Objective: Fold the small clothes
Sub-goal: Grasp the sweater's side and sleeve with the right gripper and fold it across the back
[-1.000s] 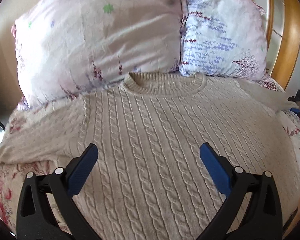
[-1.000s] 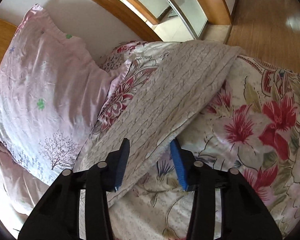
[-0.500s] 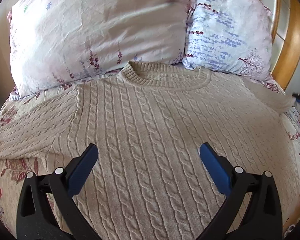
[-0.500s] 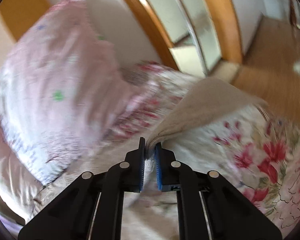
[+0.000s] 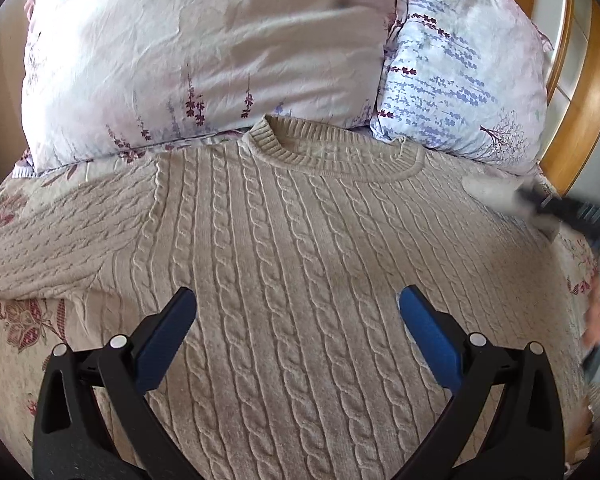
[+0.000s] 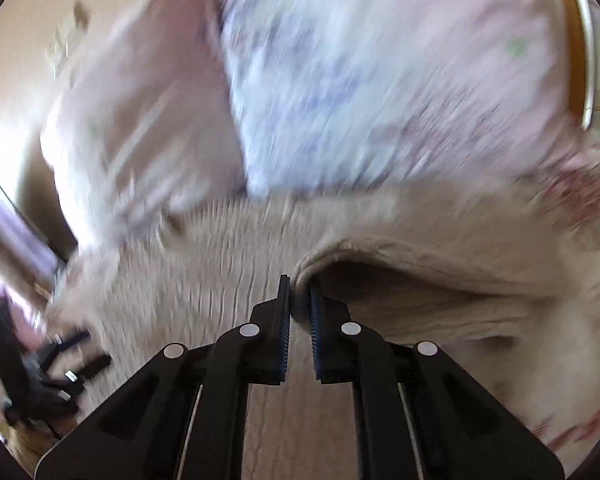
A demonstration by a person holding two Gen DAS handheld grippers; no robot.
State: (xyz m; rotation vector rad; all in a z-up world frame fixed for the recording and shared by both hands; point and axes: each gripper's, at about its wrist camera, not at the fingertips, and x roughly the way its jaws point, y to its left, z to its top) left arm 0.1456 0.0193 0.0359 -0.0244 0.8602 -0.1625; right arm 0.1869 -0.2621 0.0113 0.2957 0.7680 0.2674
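1. I see the beige cable-knit sweater lying flat, front up, on the bed's floral bedspread, its ribbed collar at the far side, just below the pillows.
2. My left hand-held gripper hovers above the sweater's near middle with its blue pads well apart and nothing between them.
3. The sweater's left sleeve stretches out flat to the left across the bedspread.
4. My right hand-held gripper is clamped on the right sleeve: a fold of the beige knit sits pinched between its two pads, which stand almost together.
5. From the pinch, the sleeve rises off the bed in an open loop toward the right, over the edge of the sweater's body.
6. In the left wrist view that gripper appears blurred at the far right, with the sleeve end at its tip over the sweater's right shoulder.
7. Two pillows lean at the far side: a pale pink one on the left and a white one with lavender print on the right, touching each other.
8. A wooden headboard curves beyond the right pillow.
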